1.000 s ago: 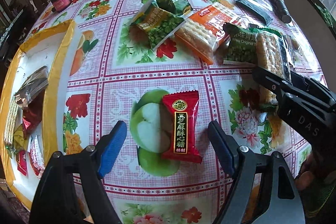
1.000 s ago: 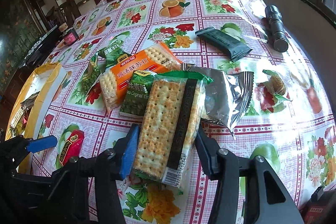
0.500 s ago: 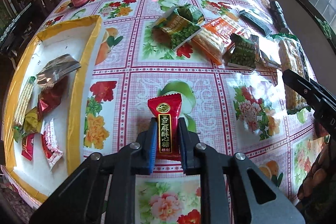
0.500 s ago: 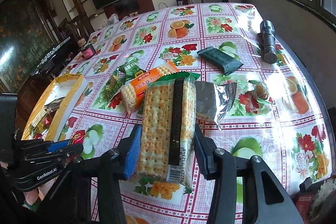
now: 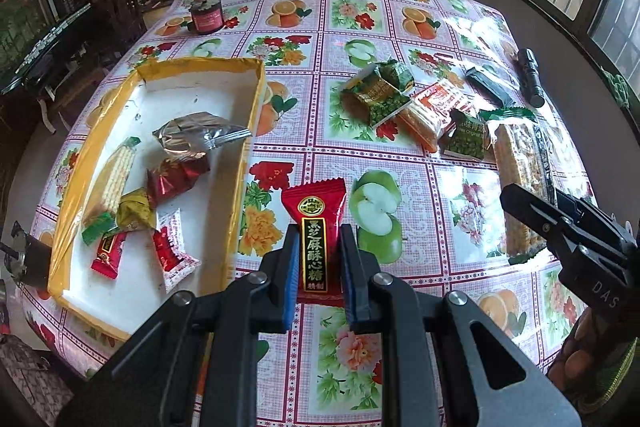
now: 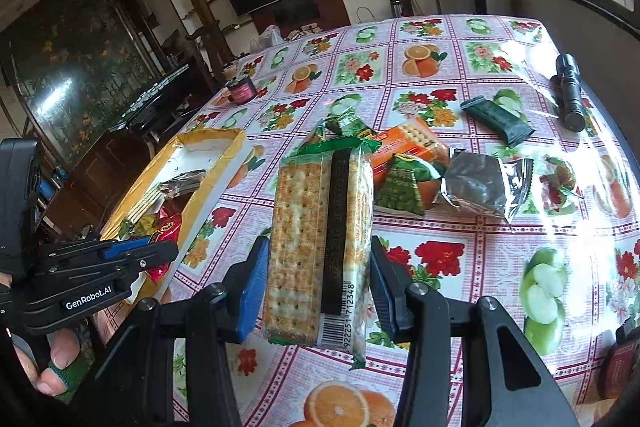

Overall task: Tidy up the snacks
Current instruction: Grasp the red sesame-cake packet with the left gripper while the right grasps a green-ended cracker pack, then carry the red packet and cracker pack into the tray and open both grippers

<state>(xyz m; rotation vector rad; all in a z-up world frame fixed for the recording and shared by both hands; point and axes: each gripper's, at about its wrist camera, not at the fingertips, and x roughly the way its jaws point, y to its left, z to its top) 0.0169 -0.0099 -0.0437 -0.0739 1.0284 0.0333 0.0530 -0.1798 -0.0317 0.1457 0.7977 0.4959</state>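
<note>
Left wrist view is showing me the left gripper (image 5: 319, 267) clenching a red candy packet (image 5: 315, 227) by its lower half, the top flap standing free above the pads. I am carrying it clear of the flowered tablecloth (image 5: 400, 27), with the yellow-rimmed tray (image 5: 256, 99) lying off to the left, already holding a silver pouch, a cracker stack and several small sweets.

Right wrist view is showing the right gripper (image 6: 316, 287) gripping a long cracker pack (image 6: 320, 235) across its width, low down near the barcode end, so most of the pack is sticking up beyond the pads. More snacks are waiting behind it: an orange biscuit pack (image 6: 408, 143), a green pea bag (image 6: 400, 183), a silver foil pouch (image 6: 480, 187) and a dark wrapper (image 6: 496, 119).

What I am worrying about: both packets are glossy film, and the cracker pack, held near one end, is looking ready to tip or slide out if I swing quickly. Squeezing harder is risking cracked biscuits. Both tools are heading for the same tray, and they are already close together, so I am judging a collision likely unless one goes in first. The tray wall nearest me is also something a low packet could catch on.
</note>
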